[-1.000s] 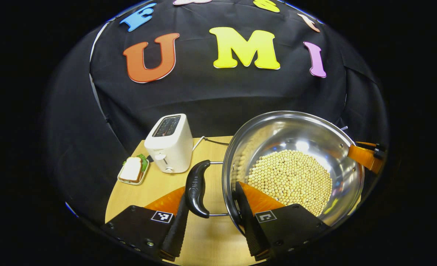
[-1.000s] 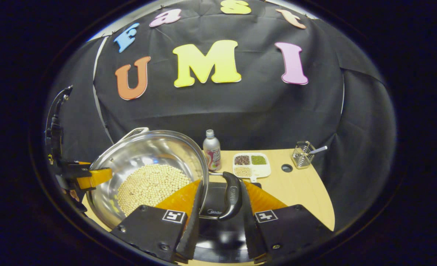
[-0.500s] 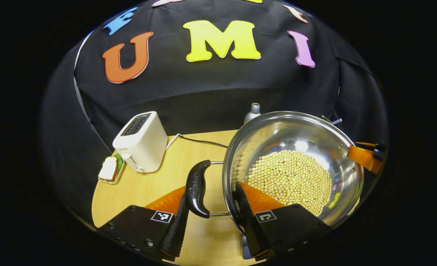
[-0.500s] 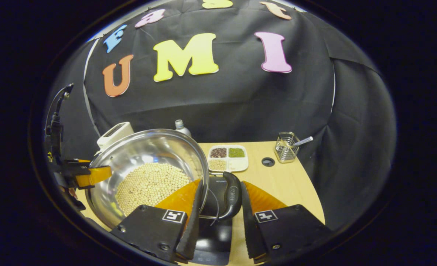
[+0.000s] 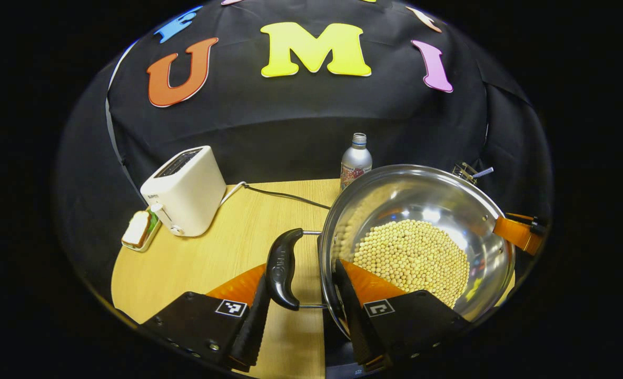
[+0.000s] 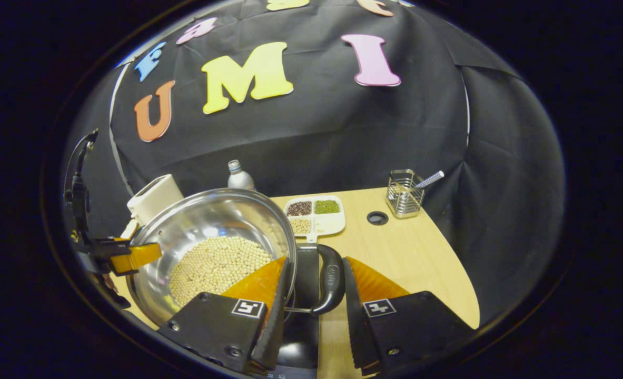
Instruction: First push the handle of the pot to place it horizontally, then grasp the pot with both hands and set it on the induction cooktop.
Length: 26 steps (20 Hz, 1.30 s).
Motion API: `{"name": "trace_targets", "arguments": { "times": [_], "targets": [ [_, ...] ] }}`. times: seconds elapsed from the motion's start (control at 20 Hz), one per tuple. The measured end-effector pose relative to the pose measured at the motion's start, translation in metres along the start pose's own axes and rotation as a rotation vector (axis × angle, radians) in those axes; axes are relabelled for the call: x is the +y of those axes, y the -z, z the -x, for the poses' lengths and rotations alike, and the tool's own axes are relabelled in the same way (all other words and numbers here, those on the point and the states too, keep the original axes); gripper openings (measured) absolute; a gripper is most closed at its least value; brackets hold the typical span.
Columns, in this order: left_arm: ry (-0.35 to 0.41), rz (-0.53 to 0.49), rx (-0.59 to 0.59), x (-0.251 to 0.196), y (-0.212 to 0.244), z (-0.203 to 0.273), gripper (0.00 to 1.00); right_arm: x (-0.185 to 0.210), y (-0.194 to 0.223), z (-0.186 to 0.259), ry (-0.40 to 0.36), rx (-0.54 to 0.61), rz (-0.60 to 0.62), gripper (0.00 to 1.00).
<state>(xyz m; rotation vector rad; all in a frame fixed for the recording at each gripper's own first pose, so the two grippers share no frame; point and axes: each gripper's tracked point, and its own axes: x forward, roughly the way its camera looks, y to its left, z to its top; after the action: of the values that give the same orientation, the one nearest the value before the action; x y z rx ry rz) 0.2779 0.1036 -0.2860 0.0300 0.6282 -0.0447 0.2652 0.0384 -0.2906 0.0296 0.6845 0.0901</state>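
Note:
A steel pot with soybeans in it hangs between both grippers. My left gripper is shut on the pot: one finger sits outside its black left handle, the other inside the rim. My right gripper grips the same way at the opposite black handle, with one finger inside the pot. The black induction cooktop lies under that handle and the pot's right side. The pot's bottom is hidden.
On the wooden table stand a white toaster, a sandwich plate and a bottle. Behind the cooktop are a divided dish of beans, a wire holder and a cable hole.
Both grippers have carried the pot to the right, away from the toaster. The cooktop has slid leftward beneath the pot, and the bottle has come into the left gripper view.

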Motion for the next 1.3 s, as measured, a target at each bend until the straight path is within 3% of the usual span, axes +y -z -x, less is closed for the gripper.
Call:
{"name": "trace_targets", "arguments": {
  "times": [0.25,0.35,0.5,0.7,0.75,0.8,0.9,1.1,1.3],
  "targets": [
    [-0.002,0.026,-0.015,-0.003,0.007,-0.008,0.65,-0.006,0.020,-0.014,0.024,0.011,0.007,0.55],
    [-0.026,-0.012,-0.070,-0.002,0.002,-0.010,0.65,-0.008,0.026,-0.014,0.019,0.027,-0.012,0.53],
    [-0.054,-0.034,-0.085,0.004,0.004,-0.016,0.65,-0.007,0.028,-0.020,0.001,0.010,-0.020,0.60],
    [-0.010,0.027,-0.083,-0.002,0.007,-0.017,0.65,-0.009,0.025,-0.022,0.007,-0.025,-0.013,0.65],
    [-0.007,0.047,-0.080,-0.002,0.008,-0.017,0.56,-0.011,0.024,-0.020,0.019,-0.033,-0.006,0.65],
    [-0.019,0.068,-0.077,0.001,0.011,-0.015,0.66,-0.014,0.024,-0.021,0.036,-0.041,0.008,0.69],
    [-0.017,0.111,-0.084,-0.001,0.014,-0.008,0.79,-0.019,0.025,-0.017,0.065,-0.051,0.037,0.87],
    [-0.009,0.120,-0.106,-0.001,0.021,0.013,0.81,-0.018,0.026,0.002,0.067,-0.073,0.034,0.96],
    [-0.018,0.125,-0.158,0.004,0.016,0.045,0.81,-0.015,0.027,0.036,0.060,-0.116,0.016,0.93]
  ]
}}
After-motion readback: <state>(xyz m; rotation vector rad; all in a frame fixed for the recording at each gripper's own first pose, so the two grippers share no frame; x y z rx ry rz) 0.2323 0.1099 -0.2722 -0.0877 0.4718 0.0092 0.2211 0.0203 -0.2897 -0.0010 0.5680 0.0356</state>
